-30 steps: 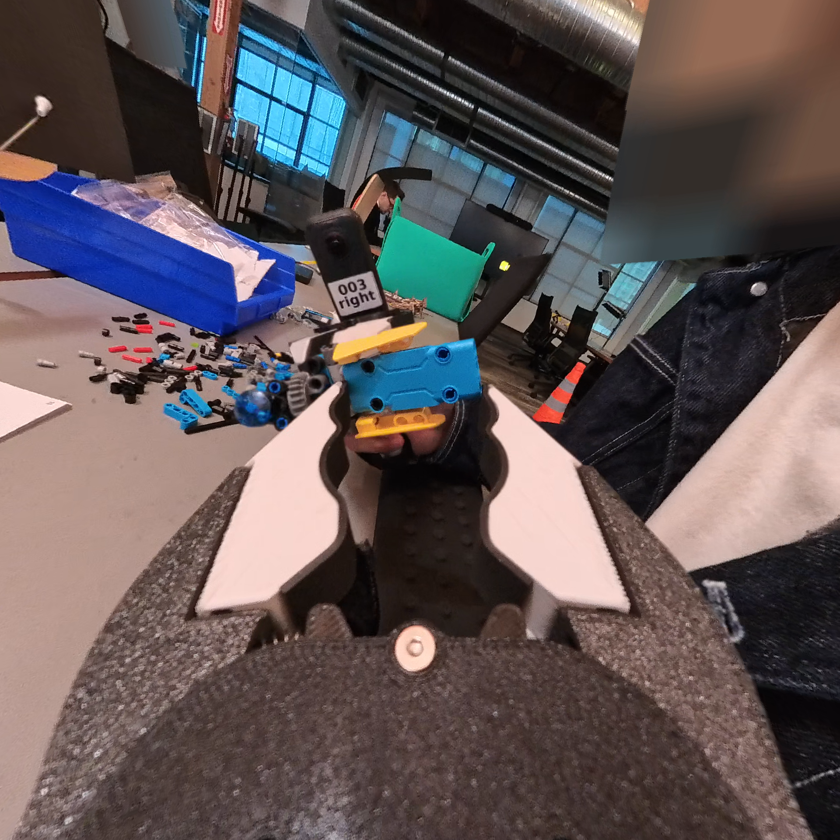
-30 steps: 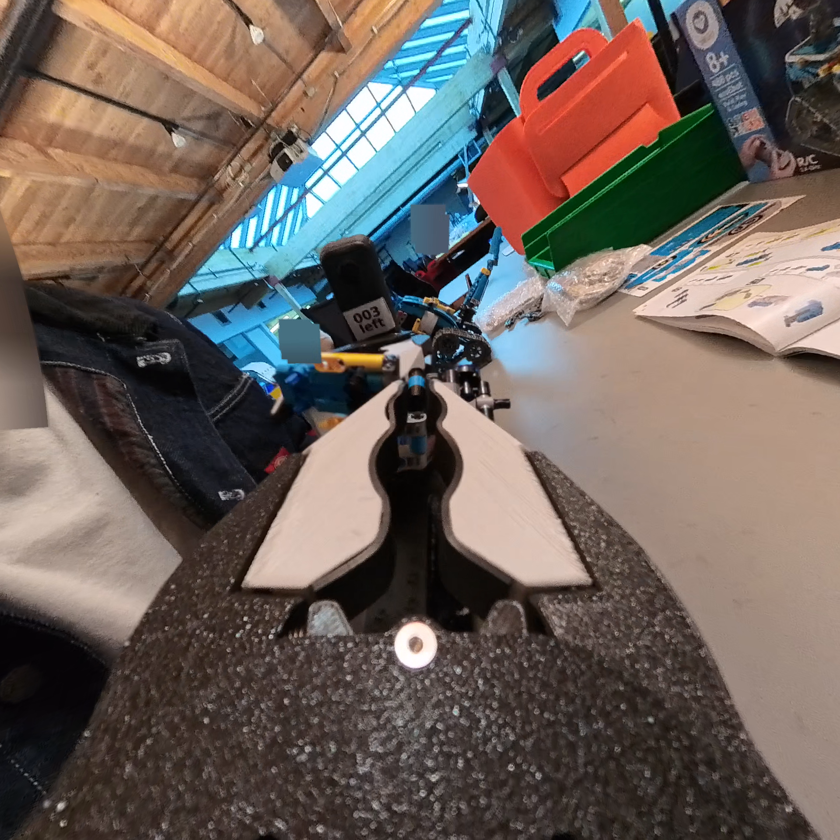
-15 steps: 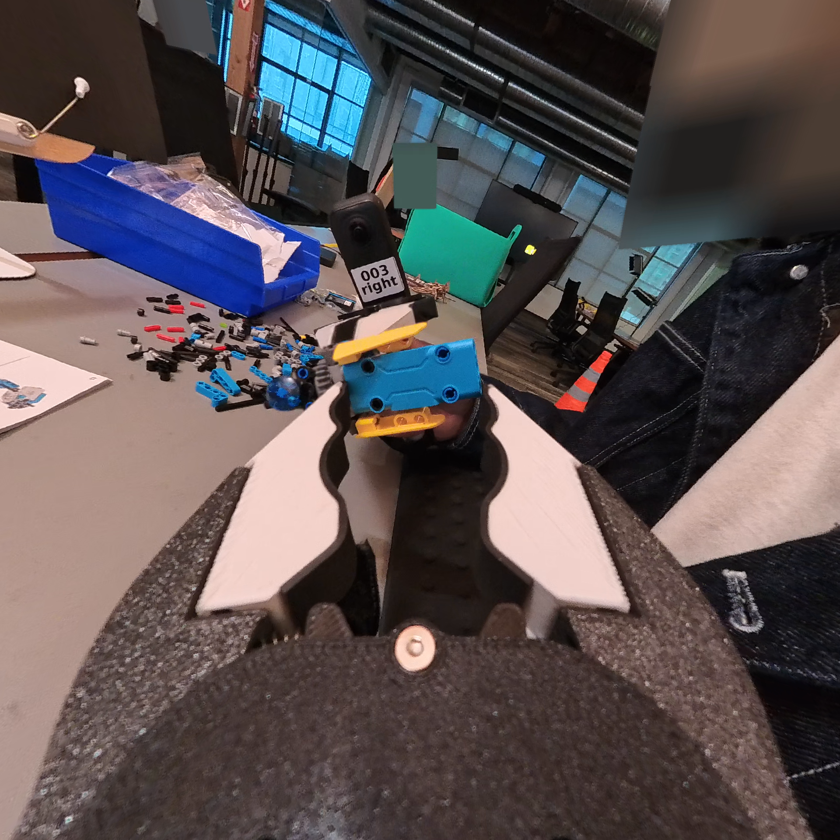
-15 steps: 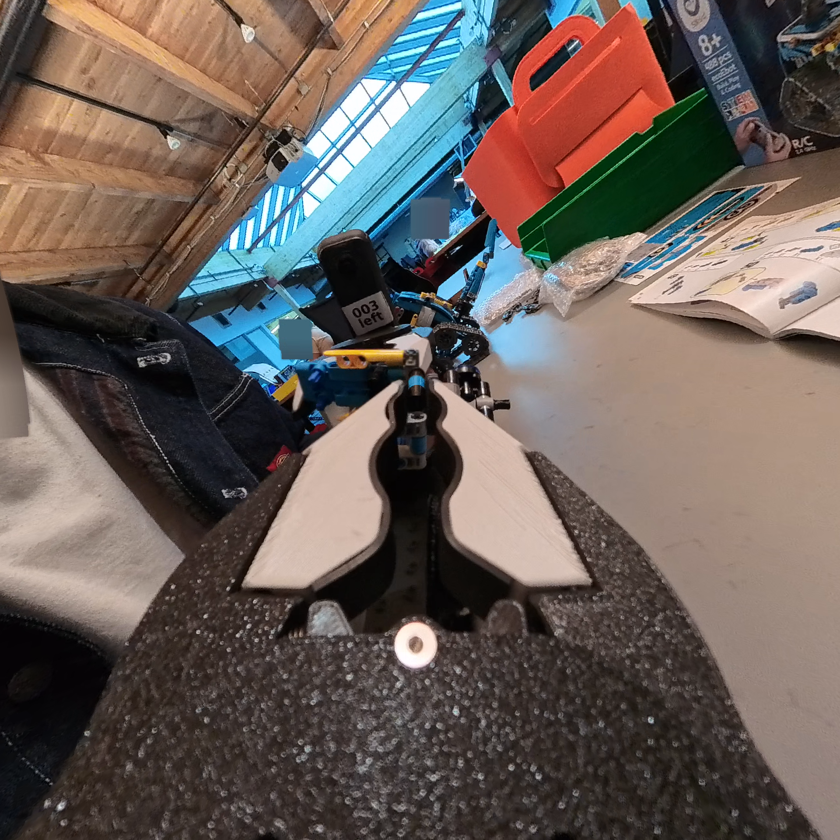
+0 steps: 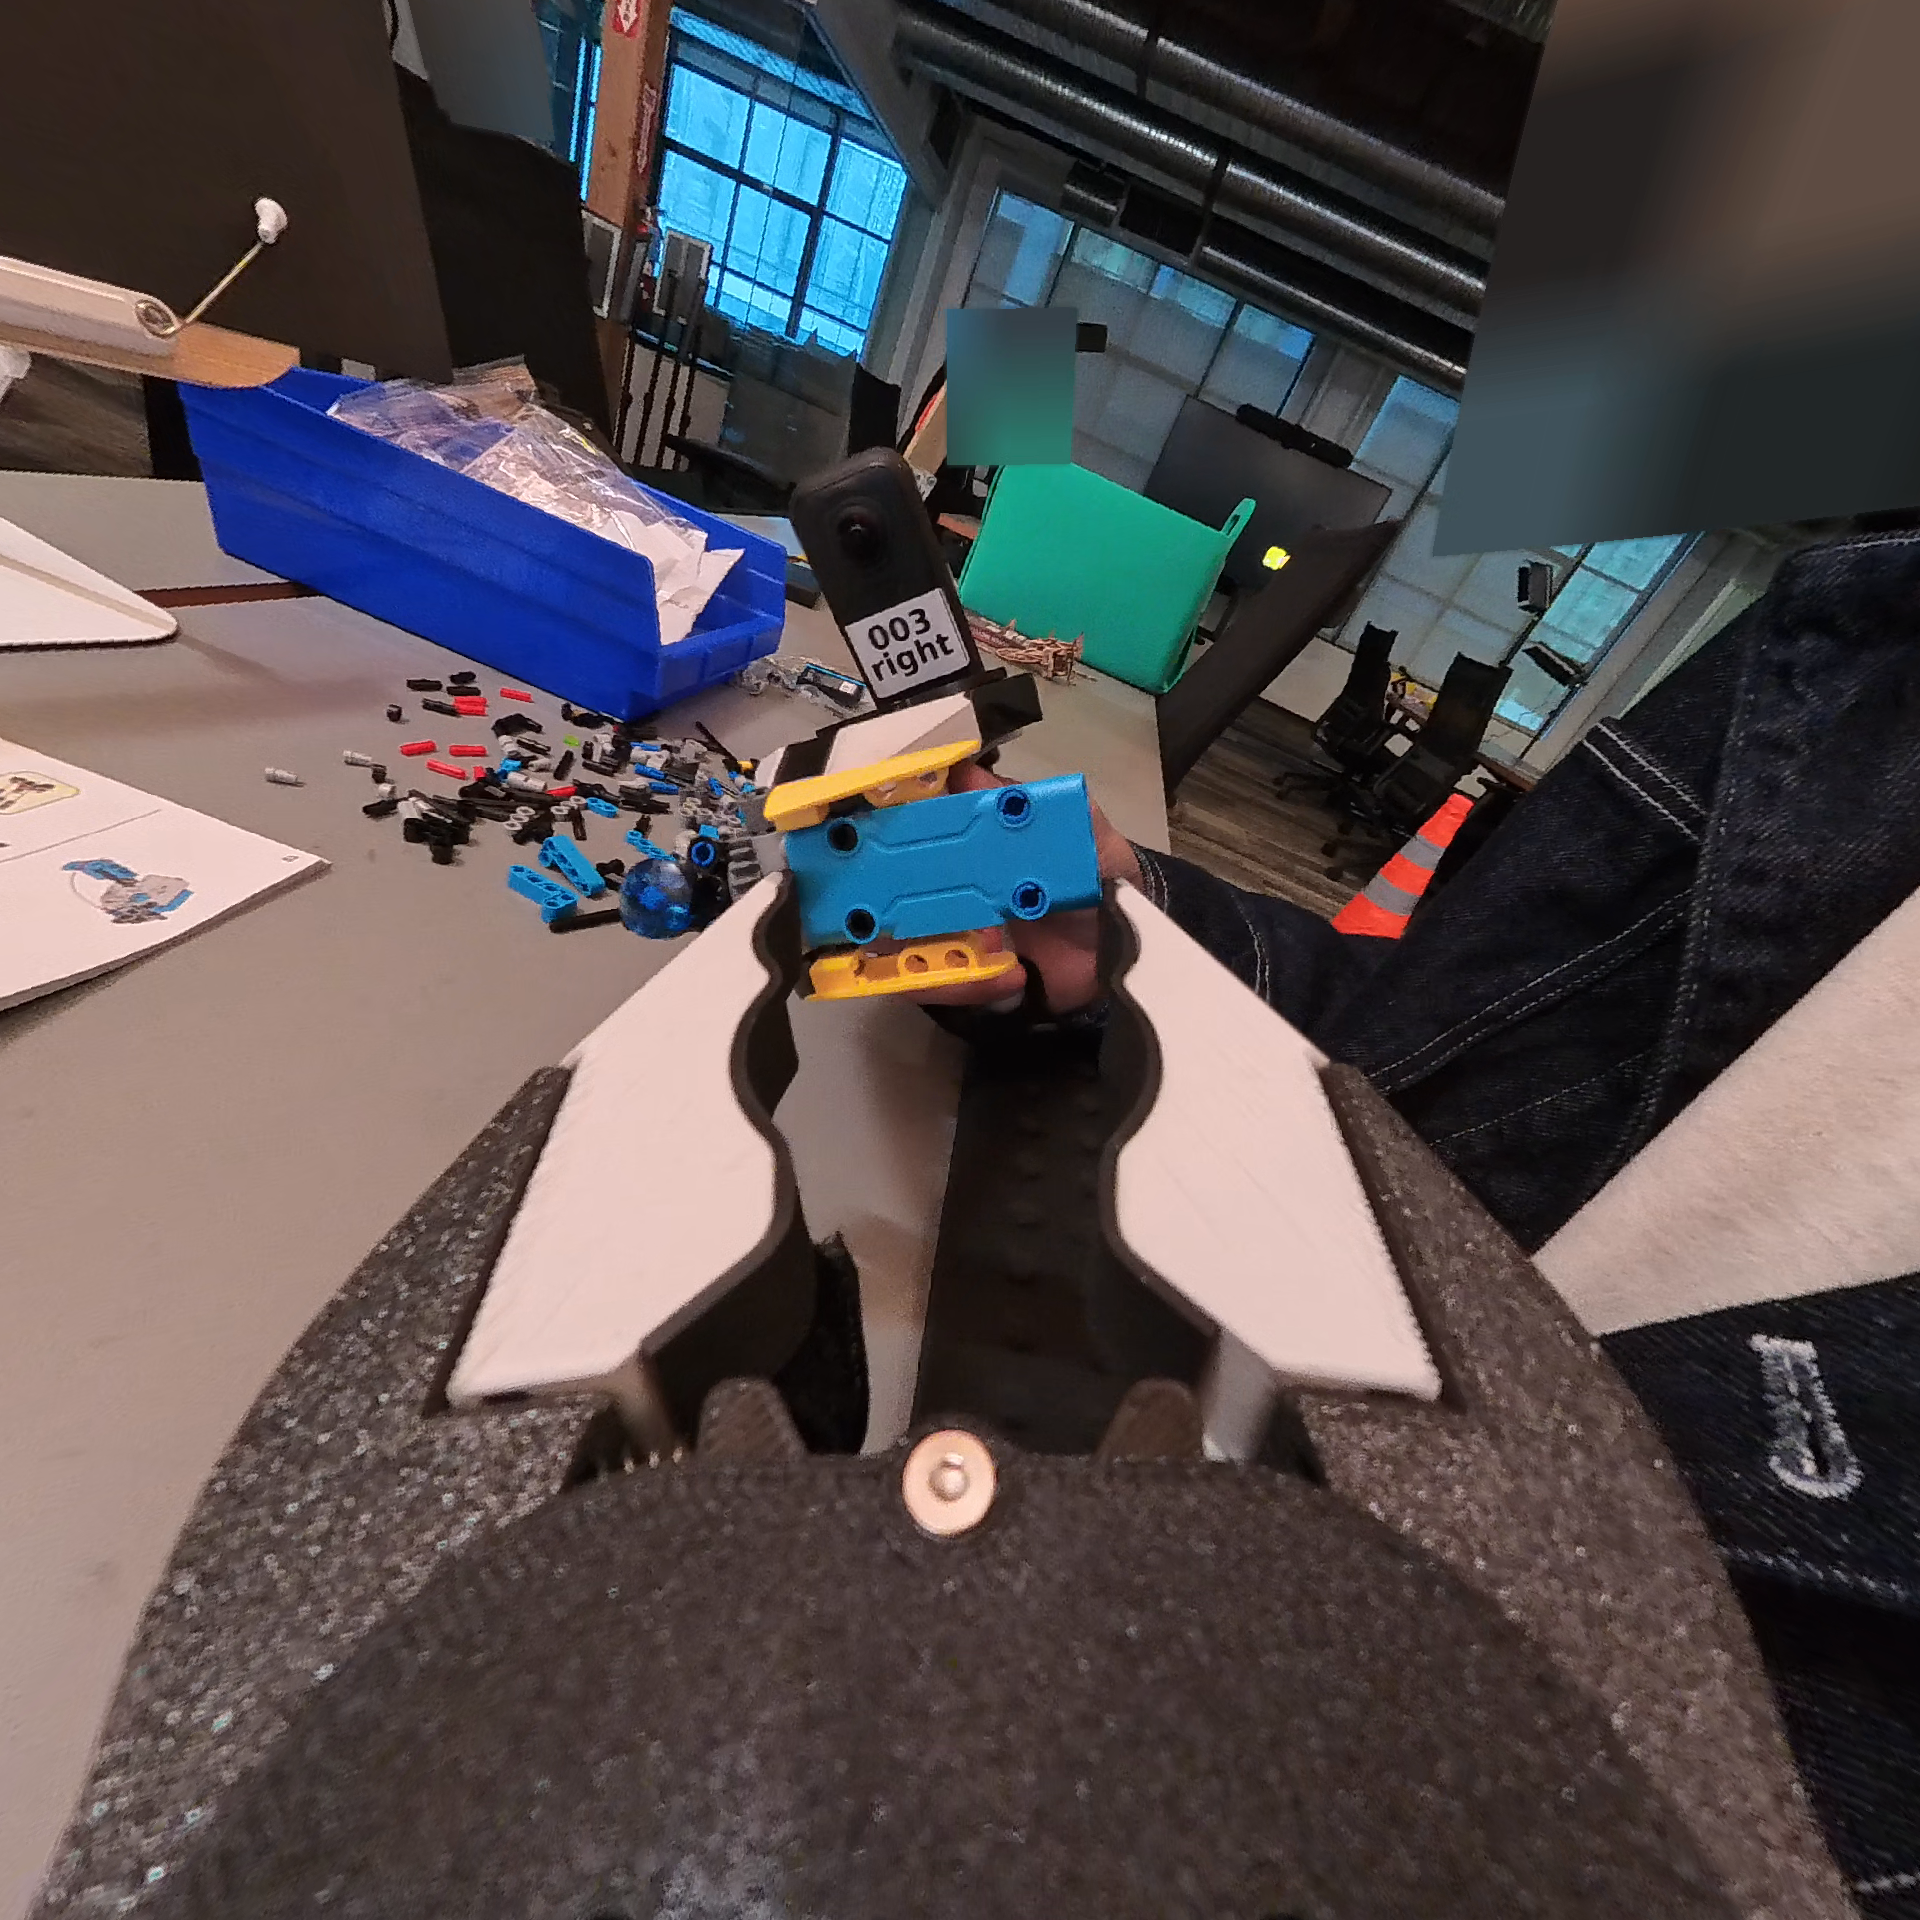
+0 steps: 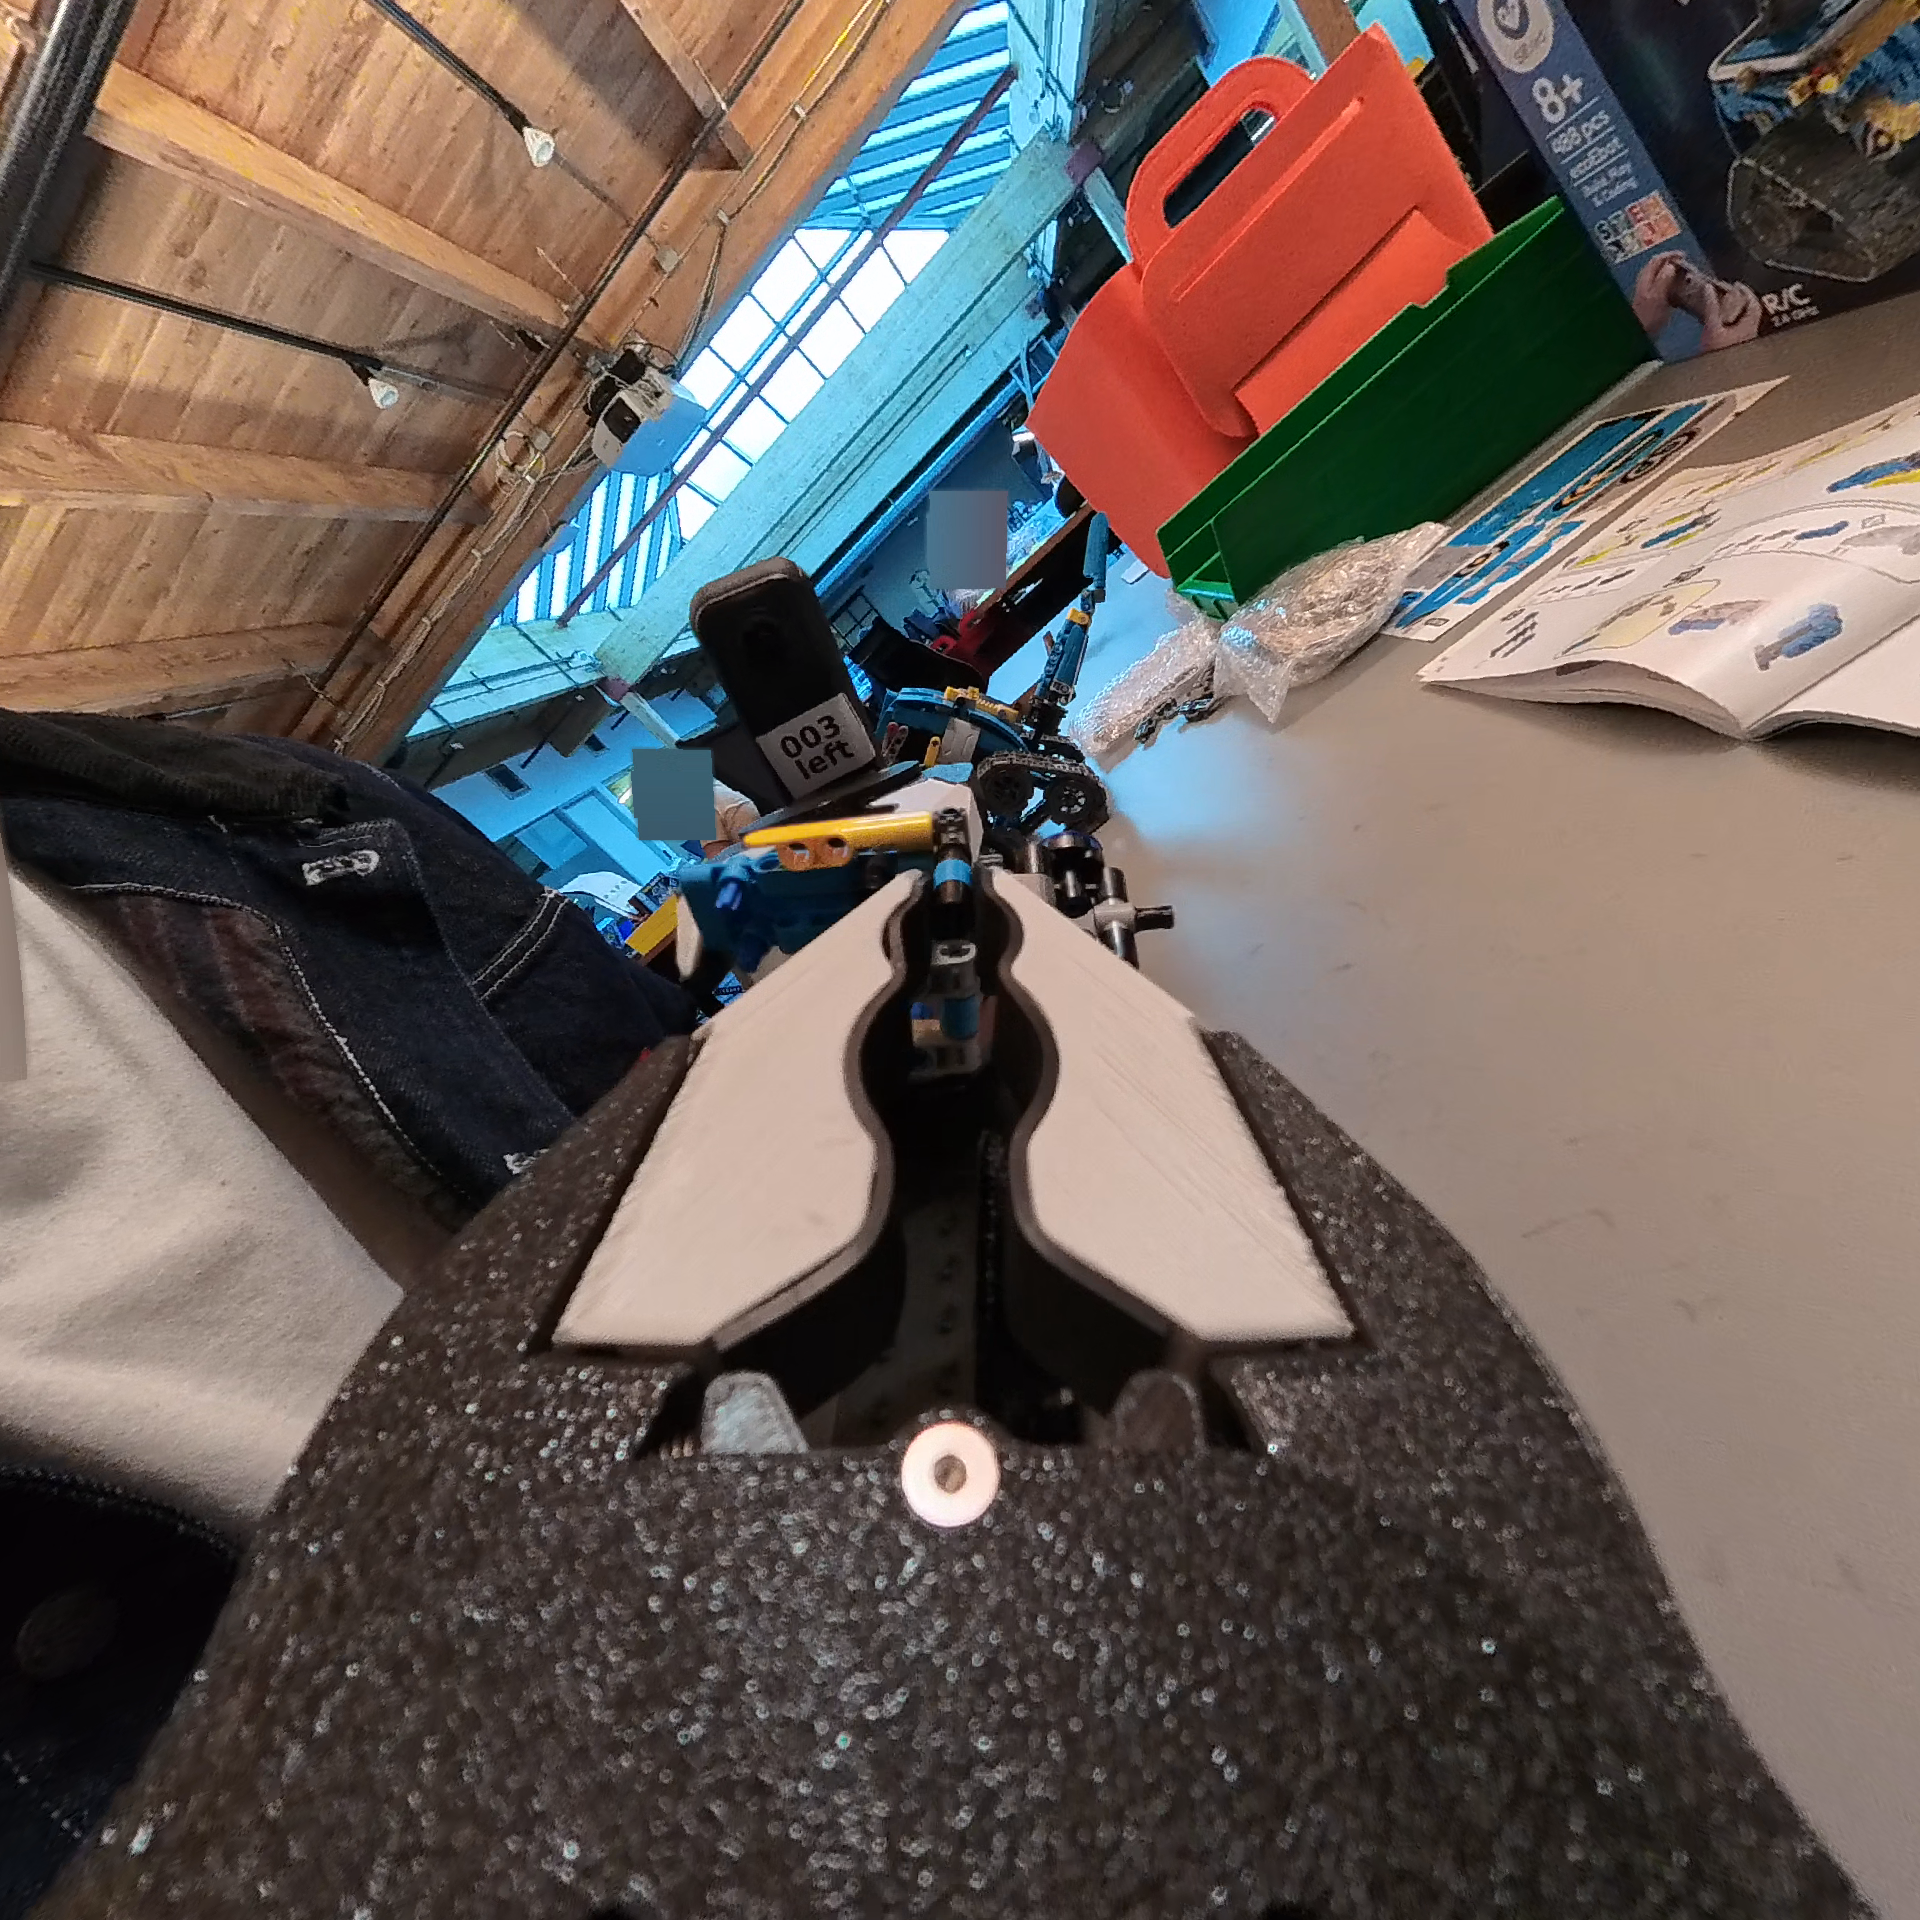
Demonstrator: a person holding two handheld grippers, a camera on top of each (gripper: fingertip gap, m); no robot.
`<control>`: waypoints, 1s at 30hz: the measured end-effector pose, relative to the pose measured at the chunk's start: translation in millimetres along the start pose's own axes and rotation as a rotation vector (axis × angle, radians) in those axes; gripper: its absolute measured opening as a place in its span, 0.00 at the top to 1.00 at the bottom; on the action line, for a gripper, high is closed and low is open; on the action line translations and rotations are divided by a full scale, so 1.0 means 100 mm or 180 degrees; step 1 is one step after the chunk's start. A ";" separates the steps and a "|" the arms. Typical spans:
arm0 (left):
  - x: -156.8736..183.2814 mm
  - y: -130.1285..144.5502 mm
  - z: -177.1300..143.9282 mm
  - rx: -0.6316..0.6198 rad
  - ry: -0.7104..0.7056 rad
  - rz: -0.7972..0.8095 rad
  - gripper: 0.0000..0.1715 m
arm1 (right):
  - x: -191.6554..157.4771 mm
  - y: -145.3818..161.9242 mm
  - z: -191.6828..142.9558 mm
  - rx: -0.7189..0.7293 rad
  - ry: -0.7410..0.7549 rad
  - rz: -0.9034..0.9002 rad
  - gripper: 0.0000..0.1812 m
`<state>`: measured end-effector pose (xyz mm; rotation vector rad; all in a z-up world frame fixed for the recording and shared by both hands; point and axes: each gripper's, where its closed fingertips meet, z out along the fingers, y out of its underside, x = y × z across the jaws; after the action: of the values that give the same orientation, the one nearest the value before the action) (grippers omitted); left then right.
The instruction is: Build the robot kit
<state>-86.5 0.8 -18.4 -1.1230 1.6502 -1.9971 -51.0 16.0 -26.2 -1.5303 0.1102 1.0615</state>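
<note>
While gripper (image 5: pixel 940 904) pinches block (image 5: pixel 935 868), seemingly.

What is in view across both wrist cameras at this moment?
blue block: one, yellow beams above and below, between the left gripper's fingers
small part: one, blue and black, pinched in the right gripper
loose parts: many, black, red, blue, on the grey table
blue bin: one, holding clear bags
booklet: one, white, open on the table
green bin: one, far table edge
orange carrier: one, at the green bin
tracked model: one, beyond the right gripper
denim jacket: one, dark
left gripper: shut on the block
right gripper: shut on the small part
</note>
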 end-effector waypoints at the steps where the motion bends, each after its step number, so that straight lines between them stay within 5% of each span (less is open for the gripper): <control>1: -0.01 0.00 0.00 0.0013 -0.0005 -0.0013 0.67 | 0.00 0.00 0.00 0.0003 0.0007 0.0003 0.96; 30: 0.00 -0.01 0.00 0.0058 0.0067 -0.0205 0.67 | 0.05 0.03 0.00 -0.0023 0.0018 0.0103 0.97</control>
<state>-86.2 1.4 -17.6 -1.1666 1.6224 -2.0662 -50.3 17.6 -31.4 -1.5428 0.1356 1.0844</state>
